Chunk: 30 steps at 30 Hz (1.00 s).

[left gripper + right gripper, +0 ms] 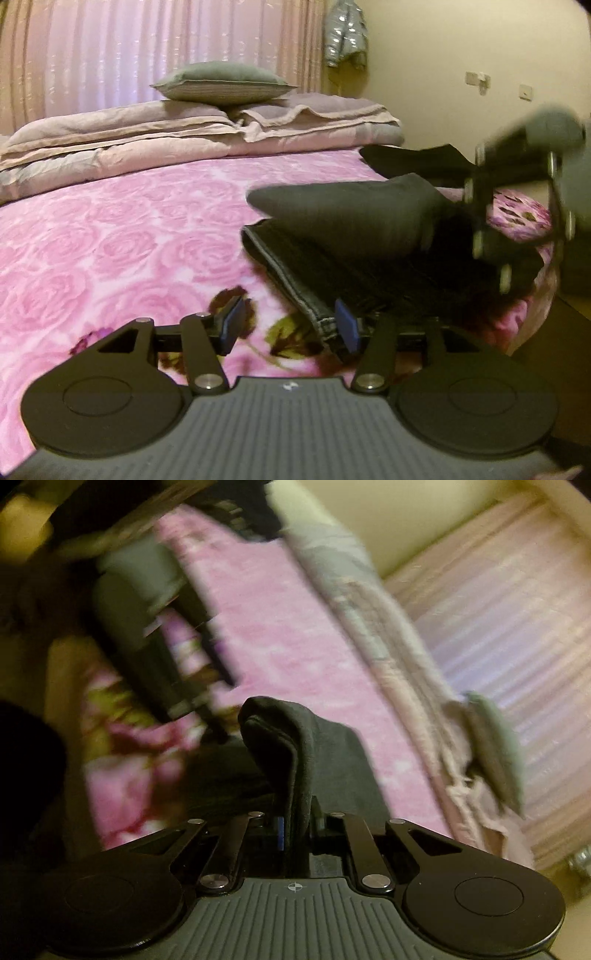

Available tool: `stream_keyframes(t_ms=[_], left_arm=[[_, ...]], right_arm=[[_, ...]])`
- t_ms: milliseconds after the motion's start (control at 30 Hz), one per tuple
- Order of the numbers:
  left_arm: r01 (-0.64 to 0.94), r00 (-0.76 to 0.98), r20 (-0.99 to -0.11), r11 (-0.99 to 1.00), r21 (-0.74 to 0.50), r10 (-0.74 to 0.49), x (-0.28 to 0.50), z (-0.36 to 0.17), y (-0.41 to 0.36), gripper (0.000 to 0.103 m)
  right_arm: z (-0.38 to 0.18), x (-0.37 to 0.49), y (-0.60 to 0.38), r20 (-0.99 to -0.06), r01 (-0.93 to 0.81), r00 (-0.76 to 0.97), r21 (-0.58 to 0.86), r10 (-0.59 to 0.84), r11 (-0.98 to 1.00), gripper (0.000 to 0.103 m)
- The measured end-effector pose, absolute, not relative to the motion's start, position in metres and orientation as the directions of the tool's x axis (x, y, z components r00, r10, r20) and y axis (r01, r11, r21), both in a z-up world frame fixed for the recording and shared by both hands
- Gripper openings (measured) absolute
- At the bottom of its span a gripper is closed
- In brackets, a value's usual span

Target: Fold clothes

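Observation:
A black garment (332, 258) lies on the pink rose blanket (110, 240), partly folded, with a stitched hem toward me. My left gripper (290, 325) hovers low at that hem with its blue pads (232, 325) apart; the hem's corner lies just inside the right pad, unpressed. From the right, my right gripper (476, 218) holds a raised fold of the garment above the rest. In the right wrist view, which is blurred, my right gripper (297, 827) is shut on that thick black fold (288, 746), which stands up between the fingers.
Folded pinkish quilts (147, 136) and a grey pillow (221, 79) are stacked at the bed's far side, before a pink curtain (147, 48). A second dark piece of clothing (406, 157) lies at the back right. A silver jacket (345, 33) hangs on the wall. The bed's edge runs at the right.

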<state>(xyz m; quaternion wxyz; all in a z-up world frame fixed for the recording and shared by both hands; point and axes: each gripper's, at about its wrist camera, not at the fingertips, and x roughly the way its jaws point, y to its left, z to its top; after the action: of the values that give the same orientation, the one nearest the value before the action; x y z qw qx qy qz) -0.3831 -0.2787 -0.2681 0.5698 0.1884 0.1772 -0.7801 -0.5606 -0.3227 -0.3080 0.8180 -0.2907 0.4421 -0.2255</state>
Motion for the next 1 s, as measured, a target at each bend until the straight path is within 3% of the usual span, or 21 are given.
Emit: stream_keyframes(t_ms=[100,367,533,667,767,867,900,1000], left_arm=[[0.963,-0.248,-0.504,-0.265,-0.040,-0.827,-0.376,-0.266,-0.273,0.049],[0.969,-0.237,-0.442,-0.243,-0.044,-0.865,-0.367,-0.240,-0.262,0.049],[0.959,-0.277,-0.418,-0.272,-0.075,-0.865,-0.375,-0.227,-0.265,0.050],[0.944,-0.314,-0.450,-0.325,-0.056,-0.836,-0.394,-0.233,-0.276,0.050],[0.942,-0.287,-0.494,-0.334,0.007,-0.821,-0.406,-0.243,-0.283,0.051],[0.943,-0.284,-0.521,-0.332,0.000,-0.805,-0.406,-0.247,-0.289,0.053],[0.942,-0.283,-0.529,-0.334,0.001,-0.800,-0.406,-0.248,-0.291,0.053],[0.941,-0.272,-0.544,-0.337,0.020,-0.794,-0.407,-0.251,-0.293,0.055]], right_arm=[[-0.331,-0.551,-0.323,-0.594,0.108,0.482,-0.689,-0.644,0.716,0.010],[-0.315,-0.543,-0.338,-0.529,0.319,0.471,-0.644,-0.707,0.695,0.010],[-0.332,-0.535,-0.328,-0.552,0.200,0.445,-0.706,-0.705,0.679,0.011],[-0.329,-0.552,-0.322,-0.533,0.209,0.478,-0.703,-0.698,0.680,0.011],[-0.317,-0.580,-0.319,-0.536,0.299,0.506,-0.625,-0.675,0.721,0.016],[-0.309,-0.624,-0.324,-0.520,0.445,0.475,-0.553,-0.709,0.704,0.032],[-0.311,-0.639,-0.328,-0.518,0.482,0.447,-0.547,-0.729,0.684,0.044],[-0.314,-0.681,-0.338,-0.512,0.583,0.360,-0.529,-0.780,0.617,0.046]])
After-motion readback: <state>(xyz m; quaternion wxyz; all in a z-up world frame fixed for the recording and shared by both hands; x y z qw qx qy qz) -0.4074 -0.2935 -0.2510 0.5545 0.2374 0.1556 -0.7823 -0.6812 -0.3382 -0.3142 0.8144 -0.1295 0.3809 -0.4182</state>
